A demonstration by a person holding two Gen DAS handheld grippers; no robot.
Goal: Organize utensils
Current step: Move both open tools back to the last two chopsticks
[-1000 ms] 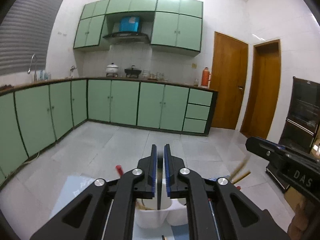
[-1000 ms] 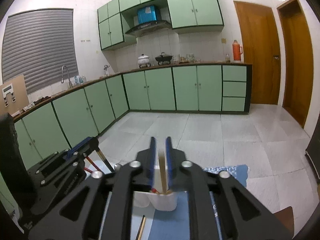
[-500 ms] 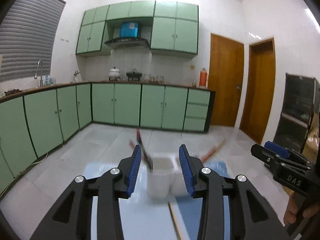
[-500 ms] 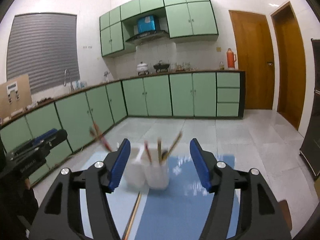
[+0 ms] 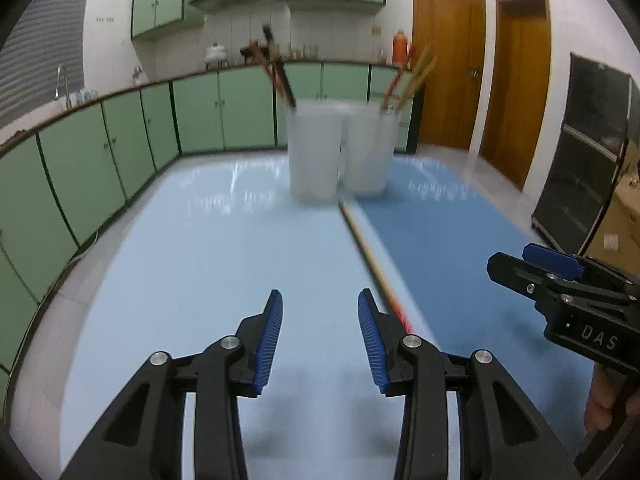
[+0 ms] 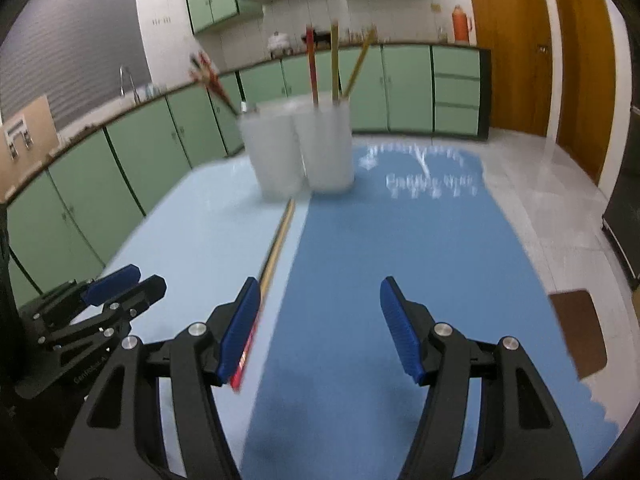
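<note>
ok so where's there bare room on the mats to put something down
The dark blue mat is bare from the white plastic cups down to the right claw. The light blue mat is bare left of the loose wooden chopstick on the seam. It is crowded around the cups.

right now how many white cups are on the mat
2. The left white plastic cup and the right white plastic cup stand touching, side by side at the far end of the blue mat, each holding chopsticks. None seems hidden.
</note>
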